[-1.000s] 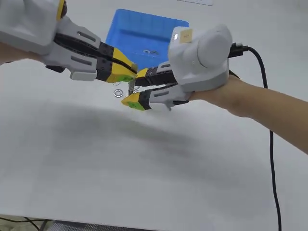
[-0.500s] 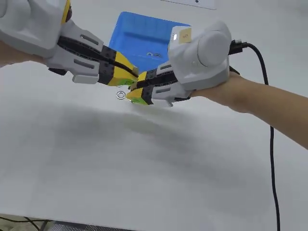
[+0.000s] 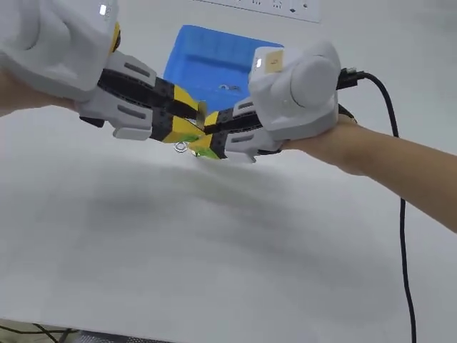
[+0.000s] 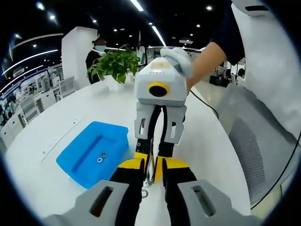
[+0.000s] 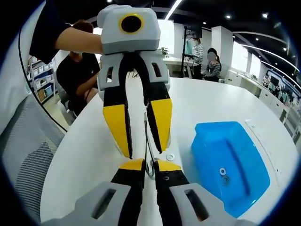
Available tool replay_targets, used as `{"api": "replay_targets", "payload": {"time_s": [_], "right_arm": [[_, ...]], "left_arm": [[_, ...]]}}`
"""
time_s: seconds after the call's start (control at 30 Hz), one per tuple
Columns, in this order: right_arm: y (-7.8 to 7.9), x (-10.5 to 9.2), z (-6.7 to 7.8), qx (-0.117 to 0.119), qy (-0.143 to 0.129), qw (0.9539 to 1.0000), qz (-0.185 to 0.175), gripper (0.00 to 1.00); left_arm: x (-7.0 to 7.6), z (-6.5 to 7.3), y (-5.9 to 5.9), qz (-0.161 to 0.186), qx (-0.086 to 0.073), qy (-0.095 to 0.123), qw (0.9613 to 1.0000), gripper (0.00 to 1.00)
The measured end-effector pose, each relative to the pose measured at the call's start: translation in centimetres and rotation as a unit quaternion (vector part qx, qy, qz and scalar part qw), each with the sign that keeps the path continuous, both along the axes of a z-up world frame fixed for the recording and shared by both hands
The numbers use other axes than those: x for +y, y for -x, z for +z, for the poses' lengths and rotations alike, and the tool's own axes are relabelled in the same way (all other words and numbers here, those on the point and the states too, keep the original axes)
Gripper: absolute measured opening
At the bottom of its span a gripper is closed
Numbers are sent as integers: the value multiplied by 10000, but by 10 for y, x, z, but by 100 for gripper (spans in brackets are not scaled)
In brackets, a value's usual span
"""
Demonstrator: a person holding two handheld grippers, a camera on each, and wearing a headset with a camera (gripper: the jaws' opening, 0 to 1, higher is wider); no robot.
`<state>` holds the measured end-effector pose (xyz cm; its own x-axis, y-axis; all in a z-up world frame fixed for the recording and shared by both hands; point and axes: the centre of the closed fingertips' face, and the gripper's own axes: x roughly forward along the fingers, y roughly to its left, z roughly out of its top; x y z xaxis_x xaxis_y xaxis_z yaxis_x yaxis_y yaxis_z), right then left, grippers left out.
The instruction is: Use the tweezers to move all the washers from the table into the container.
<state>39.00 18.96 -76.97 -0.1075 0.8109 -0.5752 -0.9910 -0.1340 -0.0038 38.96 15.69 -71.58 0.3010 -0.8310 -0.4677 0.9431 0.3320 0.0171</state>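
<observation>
**A:** How far along?

**B:** Two washers (image 5: 222, 172) are lying in the blue container (image 3: 187, 50). One loose washer (image 3: 180, 146) is sitting on the table (image 3: 214, 250). Can't tell if there are more.

**A:** Grippers?

**B:** The right gripper (image 5: 149, 165) is pinching the tweezers (image 5: 146, 132), jaws nearly closed. The left gripper (image 5: 144, 149) is straddling them, a gap showing either side. The loose washer is lying just beside the tips, apparently untouched.

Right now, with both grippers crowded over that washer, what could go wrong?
1. The right gripper pinches the thin tweezers. A squeeze from the left gripper, whose jaws stand on either side of them, may twist them loose.
2. The washer lies right beside the jaws and could be knocked away.
3. The container sits close, so a swing might bump it.
</observation>
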Motion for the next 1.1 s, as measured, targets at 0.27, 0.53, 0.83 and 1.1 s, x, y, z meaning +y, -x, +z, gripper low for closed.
{"api": "replay_targets", "payload": {"time_s": [0.27, 0.53, 0.83, 1.1], "right_arm": [[-6, -2, 23, 127, -189, 9987, -461, 9], [-5, -9, 46, 50, -287, 9981, -546, 9], [-25, -16, 84, -160, -566, 9943, -888, 9], [-65, -14, 101, -454, -587, 9919, -1033, 9]], "left_arm": [[28, 7, -1, 885, -64, -44, 9960, 30], [32, 18, 20, 1266, -97, 368, 9912, 39], [28, 24, 30, 1694, -236, 465, 9842, 58], [28, 26, 36, 1902, -243, 635, 9794, 76]]}}
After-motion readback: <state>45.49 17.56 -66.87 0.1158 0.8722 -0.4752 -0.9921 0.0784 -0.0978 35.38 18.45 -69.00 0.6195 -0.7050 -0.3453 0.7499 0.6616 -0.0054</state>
